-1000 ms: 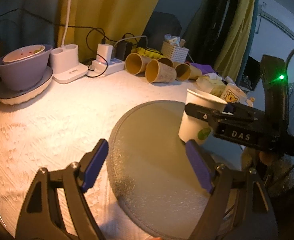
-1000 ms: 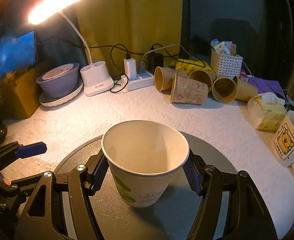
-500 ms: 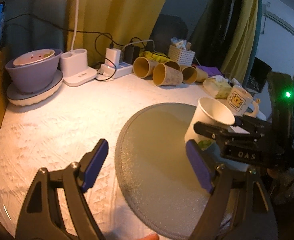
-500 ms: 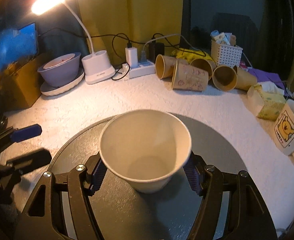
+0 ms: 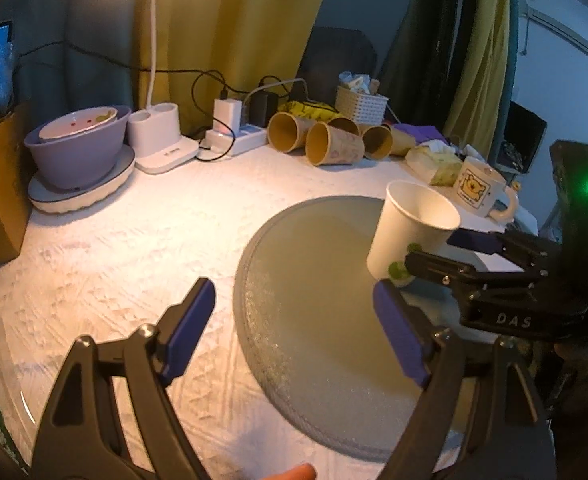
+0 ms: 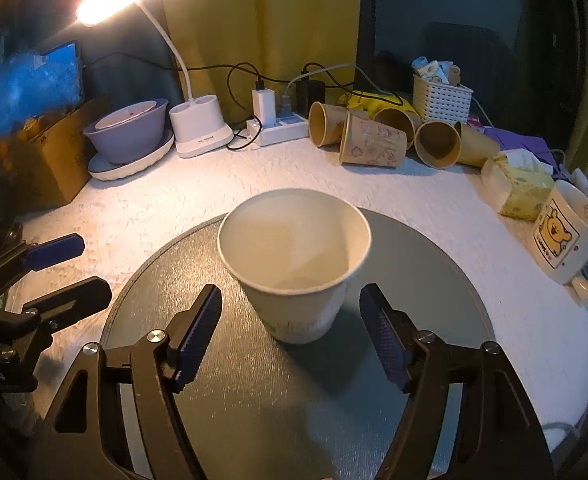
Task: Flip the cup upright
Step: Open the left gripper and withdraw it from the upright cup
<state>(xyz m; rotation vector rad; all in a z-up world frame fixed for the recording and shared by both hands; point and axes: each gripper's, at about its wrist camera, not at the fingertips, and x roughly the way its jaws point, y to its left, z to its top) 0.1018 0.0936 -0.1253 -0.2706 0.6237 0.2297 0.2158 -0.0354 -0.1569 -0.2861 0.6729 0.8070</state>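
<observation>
A white paper cup with a green print stands upright, mouth up, on the round grey mat. My right gripper is open just in front of the cup, its blue pads apart from the cup's sides. In the left wrist view the cup stands at the mat's right side, with the right gripper beside it. My left gripper is open and empty over the mat's left edge.
Several brown paper cups lie on their sides at the back. A bear mug and tissue pack sit at the right. A purple bowl, lamp base, power strip and white basket line the back.
My right gripper set the cup down on the mat, opened and pulled back a little. My left gripper stayed open and drew back slightly.
</observation>
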